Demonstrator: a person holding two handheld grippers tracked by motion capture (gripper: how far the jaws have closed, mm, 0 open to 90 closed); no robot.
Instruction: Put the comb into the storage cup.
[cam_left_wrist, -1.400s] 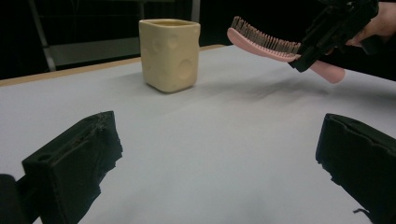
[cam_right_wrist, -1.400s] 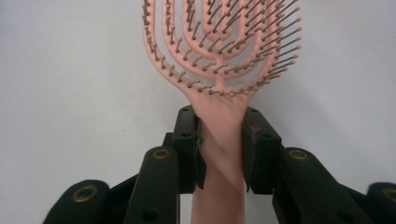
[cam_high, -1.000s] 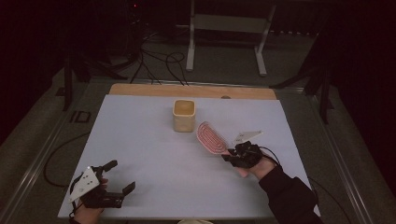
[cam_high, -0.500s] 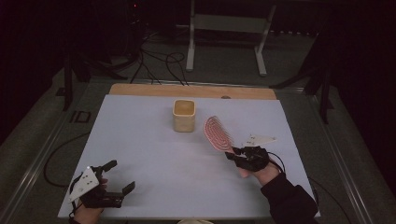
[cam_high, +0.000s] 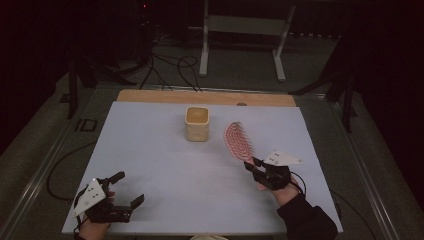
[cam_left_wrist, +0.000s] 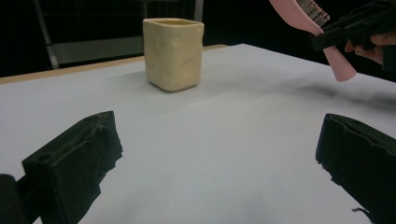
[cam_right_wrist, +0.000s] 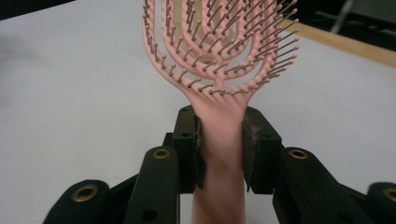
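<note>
A pink hairbrush (cam_high: 238, 142) with an open, ribbed head is held above the white table, head pointing away and up. My right gripper (cam_high: 256, 167) is shut on its handle (cam_right_wrist: 221, 154), both pads pressed against its sides. A cream square cup (cam_high: 197, 123) stands upright at the table's far middle, left of the brush; it also shows in the left gripper view as the cup (cam_left_wrist: 173, 52). My left gripper (cam_high: 129, 189) rests at the near left corner, jaws wide apart with nothing between them. The brush (cam_left_wrist: 312, 21) and the right gripper show at the top right of the left gripper view.
The white table top (cam_high: 165, 165) has a wooden strip (cam_high: 200, 97) along its far edge. Behind it stand a metal frame (cam_high: 245, 30) and cables (cam_high: 170, 65) on a dark floor. A cable (cam_high: 57, 172) trails off the table's left side.
My right gripper has carried the brush to the right and nearer, and the brush head has tilted up from lying low. The left gripper and the cup have not moved.
</note>
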